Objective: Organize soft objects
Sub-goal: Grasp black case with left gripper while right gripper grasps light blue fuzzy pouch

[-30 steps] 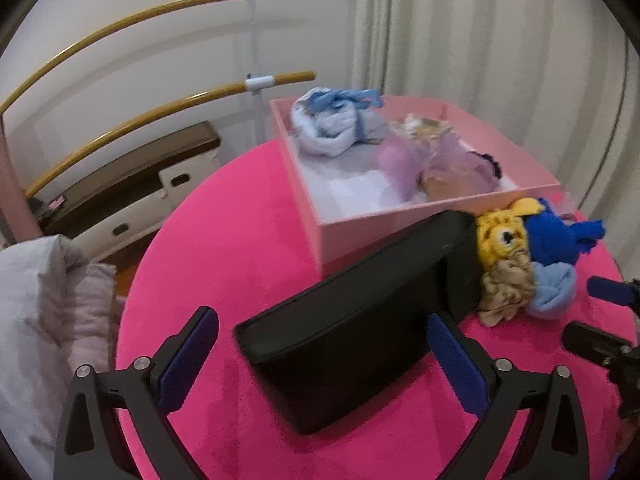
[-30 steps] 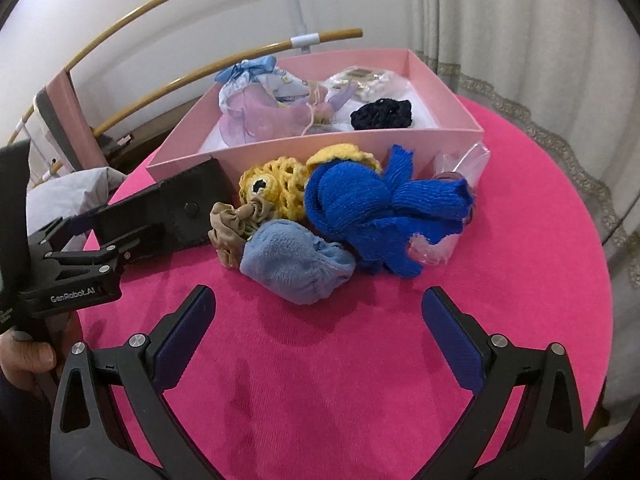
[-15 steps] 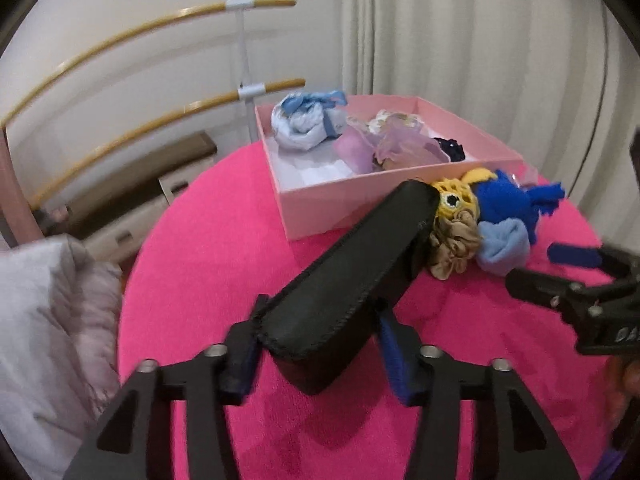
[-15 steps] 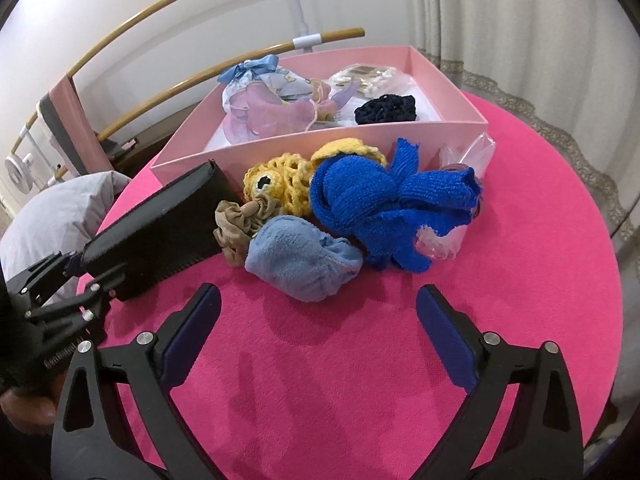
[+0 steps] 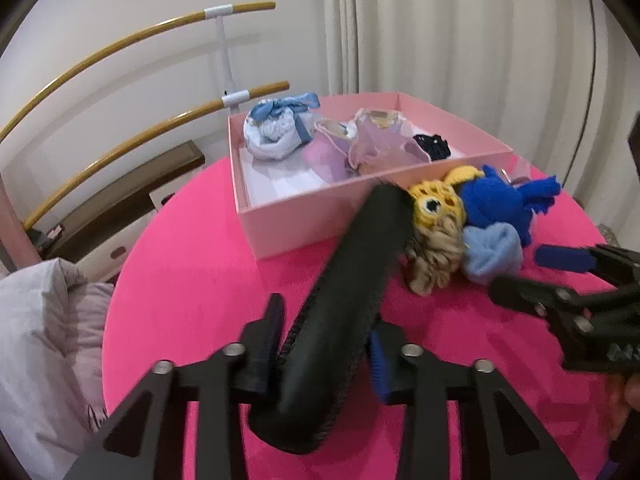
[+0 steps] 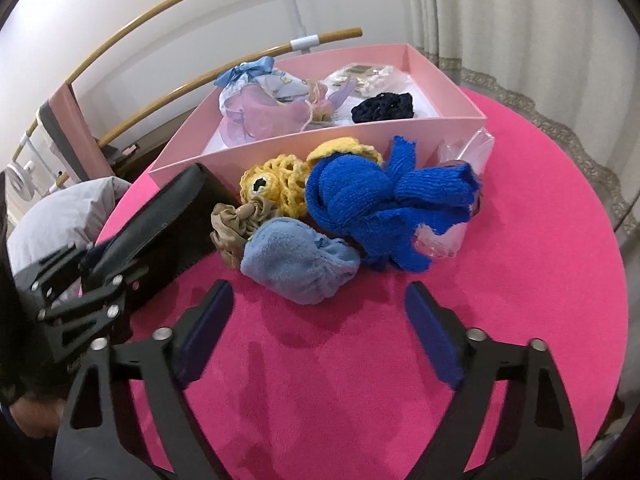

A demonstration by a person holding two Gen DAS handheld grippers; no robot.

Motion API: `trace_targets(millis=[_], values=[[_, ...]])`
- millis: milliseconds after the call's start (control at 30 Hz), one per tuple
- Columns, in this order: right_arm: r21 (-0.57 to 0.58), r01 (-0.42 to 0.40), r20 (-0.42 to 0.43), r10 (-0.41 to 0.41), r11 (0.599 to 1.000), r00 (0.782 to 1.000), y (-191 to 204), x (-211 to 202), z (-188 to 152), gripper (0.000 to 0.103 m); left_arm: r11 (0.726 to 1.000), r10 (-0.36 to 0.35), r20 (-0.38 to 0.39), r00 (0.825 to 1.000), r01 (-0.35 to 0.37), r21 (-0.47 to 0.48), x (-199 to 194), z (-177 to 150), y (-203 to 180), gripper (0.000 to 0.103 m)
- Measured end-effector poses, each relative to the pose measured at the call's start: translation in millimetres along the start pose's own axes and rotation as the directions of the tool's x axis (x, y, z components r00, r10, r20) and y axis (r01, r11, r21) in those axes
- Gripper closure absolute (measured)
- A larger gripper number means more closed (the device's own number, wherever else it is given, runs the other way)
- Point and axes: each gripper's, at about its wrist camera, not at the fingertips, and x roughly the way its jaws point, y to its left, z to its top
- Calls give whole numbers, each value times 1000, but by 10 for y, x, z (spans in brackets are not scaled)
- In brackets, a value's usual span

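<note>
A long black soft pouch [image 5: 352, 280] lies on the round pink table [image 5: 192, 264], one end by the pink cardboard box [image 5: 288, 224]. Beside it sits a pile: yellow knit toy [image 6: 280, 184], tan scrunchie [image 6: 232, 228], light blue fuzzy cloth [image 6: 296, 264], dark blue knit cloth [image 6: 380, 204]. Cream curtains [image 5: 440, 28] hang behind. The left gripper [image 5: 324, 344] has just squeezed onto the pouch. The right gripper [image 6: 320, 332] has been closing, with nothing between its fingers.

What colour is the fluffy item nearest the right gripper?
Light blue fleece item, clearest in the right wrist view.
</note>
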Motion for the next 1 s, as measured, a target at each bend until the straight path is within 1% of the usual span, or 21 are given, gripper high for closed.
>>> trace_targets(millis=[67,167,200,233,267,400,533,667,1000], values=[[5,-12,1,12,1000,1000,10,22,17,30,1000,3,-6,1000,-3,-26,-52,-61,-37,79],[14,-45,4,45,999,999,35,65,51,33,998,-9,-9,1000,8,-61,-73,-24,28,80],[19,-52,3,52,998,999,41,92,66,36,998,-9,-10,1000,8,-68,-76,-15,22,80],[25,-54,0,54,998,999,42,129,78,40,998,1,-12,1000,-2,-65,-61,34,46,80],[31,-50,-4,50,998,999,40,168,86,49,998,15,-15,1000,-16,-68,-41,36,39,80],[39,-65,4,65,997,998,19,206,92,55,995,16,-31,999,-19,-99,-127,49,122,81],[39,-84,6,84,996,996,-1,116,22,57,992,12,-36,999,-16,-125,-127,67,163,84],[31,-87,20,86,996,996,-25,-57,-68,57,987,7,-34,999,-12,-158,-229,30,189,85],[16,-91,60,90,996,994,-6,-329,-84,57,981,35,1,999,-34,-193,-696,-10,188,87]])
